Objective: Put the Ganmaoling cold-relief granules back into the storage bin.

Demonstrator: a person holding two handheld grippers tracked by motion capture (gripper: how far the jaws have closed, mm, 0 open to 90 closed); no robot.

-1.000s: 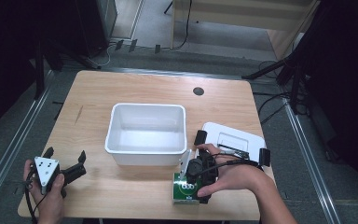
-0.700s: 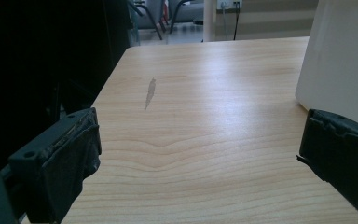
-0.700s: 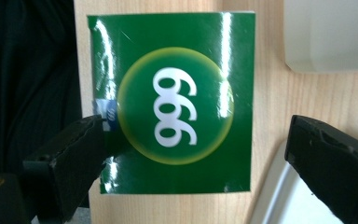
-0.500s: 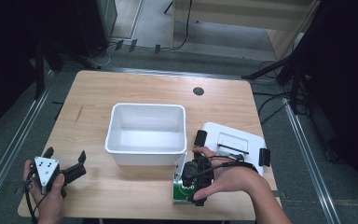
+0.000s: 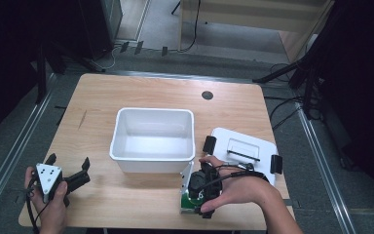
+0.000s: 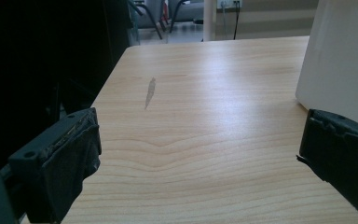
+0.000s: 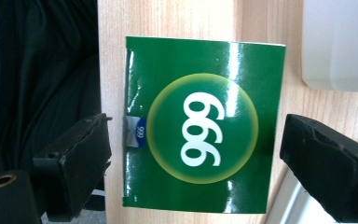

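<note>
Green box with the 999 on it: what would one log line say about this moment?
right gripper: open, jaws either side of green 999 cardboard box | left gripper: open, idle over wooden table | white plastic bin: empty

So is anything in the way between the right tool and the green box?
Nothing visible is. In the right gripper view the green box lies flat on the table in the open gap between the right tool's two black jaws, with nothing over it. The white bin sits just beyond it.
</note>
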